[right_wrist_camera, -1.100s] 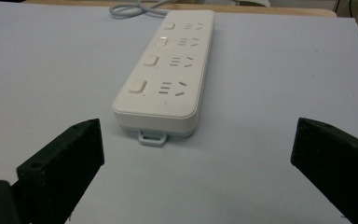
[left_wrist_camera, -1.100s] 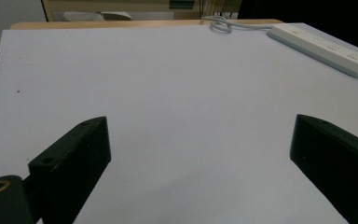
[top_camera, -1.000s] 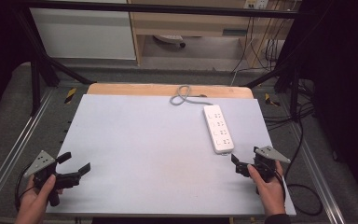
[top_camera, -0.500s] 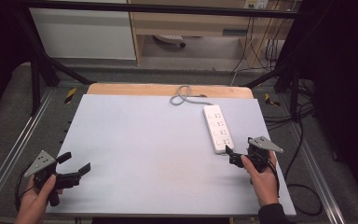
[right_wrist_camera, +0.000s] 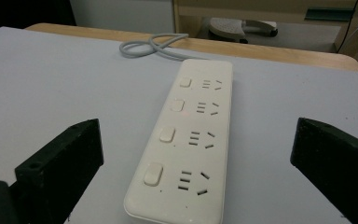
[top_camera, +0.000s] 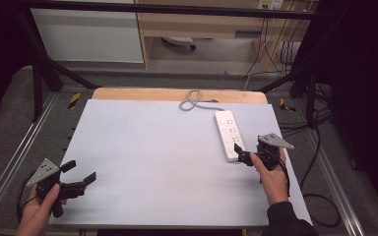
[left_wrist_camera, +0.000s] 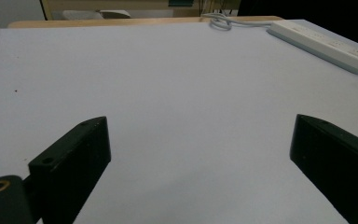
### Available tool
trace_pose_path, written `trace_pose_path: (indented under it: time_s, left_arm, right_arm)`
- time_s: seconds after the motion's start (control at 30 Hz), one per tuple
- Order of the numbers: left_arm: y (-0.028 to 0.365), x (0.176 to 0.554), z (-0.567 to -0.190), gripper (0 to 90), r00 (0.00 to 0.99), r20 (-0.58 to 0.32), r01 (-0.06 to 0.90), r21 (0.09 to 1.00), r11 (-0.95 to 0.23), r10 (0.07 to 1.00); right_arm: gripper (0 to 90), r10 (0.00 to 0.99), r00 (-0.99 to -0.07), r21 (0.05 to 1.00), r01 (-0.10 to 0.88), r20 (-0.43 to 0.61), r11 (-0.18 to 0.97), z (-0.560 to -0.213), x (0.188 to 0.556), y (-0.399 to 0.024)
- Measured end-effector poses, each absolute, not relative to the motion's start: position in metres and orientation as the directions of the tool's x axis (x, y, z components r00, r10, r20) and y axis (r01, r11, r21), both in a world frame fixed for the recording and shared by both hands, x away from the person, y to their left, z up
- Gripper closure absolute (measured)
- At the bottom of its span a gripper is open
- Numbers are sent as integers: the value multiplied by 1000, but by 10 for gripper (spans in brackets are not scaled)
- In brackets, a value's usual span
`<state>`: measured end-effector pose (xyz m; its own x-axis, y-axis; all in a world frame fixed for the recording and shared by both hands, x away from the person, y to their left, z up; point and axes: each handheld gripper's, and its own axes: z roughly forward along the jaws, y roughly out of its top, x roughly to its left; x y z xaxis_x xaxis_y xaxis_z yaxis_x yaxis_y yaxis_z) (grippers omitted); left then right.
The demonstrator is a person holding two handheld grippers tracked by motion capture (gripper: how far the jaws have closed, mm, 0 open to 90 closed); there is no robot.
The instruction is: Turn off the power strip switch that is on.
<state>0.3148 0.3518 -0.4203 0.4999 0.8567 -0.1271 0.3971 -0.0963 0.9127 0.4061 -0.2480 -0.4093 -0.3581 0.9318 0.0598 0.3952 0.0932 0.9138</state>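
On the right side of the pale table (top_camera: 167, 162) lies a white power strip (top_camera: 228, 134), its grey cable (top_camera: 193, 102) curled near the far wooden edge. Just before its near end the right gripper (top_camera: 241, 154) is held, jaws wide apart and empty; in the right gripper view the strip sits between them, so I judge it is lined up to take or press this end. Near the left corner the left gripper (top_camera: 78, 174) hangs wide and empty, probably waiting.
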Motion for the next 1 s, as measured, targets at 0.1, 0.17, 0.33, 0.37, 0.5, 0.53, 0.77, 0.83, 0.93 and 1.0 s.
trace_pose_path:
  time_s: [0.1, 0.17, 0.33, 0.37, 0.5, 0.53, 0.77, 0.83, 0.93, 1.0]
  left_arm:
    - [352, 315, -421, 50, 500, -127, 397, 913, -97, 857]
    - [352, 315, -421, 50, 502, -126, 397, 913, -98, 856]
    - [351, 315, -421, 50, 502, -125, 396, 913, -100, 856]
    - [351, 315, -421, 50, 502, -124, 396, 913, -100, 856]
    - [351, 315, -421, 50, 502, -124, 396, 913, -100, 856]
    - [351, 315, -421, 50, 502, -124, 396, 913, -100, 856]
    - [351, 315, -421, 50, 504, -122, 395, 913, -103, 855]
    - [351, 315, -421, 50, 504, -122, 395, 913, -102, 855]
    - [351, 315, -421, 50, 504, -122, 395, 913, -103, 855]
    - [351, 315, -421, 50, 506, -123, 395, 913, -103, 854]
  right_arm:
    - [36, 934, -352, 917, 389, 59, 88, -406, 411, -247]
    - [37, 935, -349, 918, 387, 61, 84, -406, 412, -246]
    - [38, 935, -350, 919, 386, 60, 85, -403, 416, -245]
    - [38, 935, -349, 917, 388, 60, 86, -402, 419, -244]
    - [39, 935, -350, 918, 386, 58, 88, -402, 422, -244]
    - [39, 933, -355, 917, 389, 61, 88, -402, 424, -243]
    - [44, 932, -357, 920, 383, 61, 86, -396, 436, -240]
    - [44, 931, -359, 922, 379, 62, 85, -395, 440, -238]
    - [44, 931, -359, 923, 376, 69, 77, -393, 445, -237]
    - [45, 931, -355, 924, 377, 81, 64, -392, 448, -237]
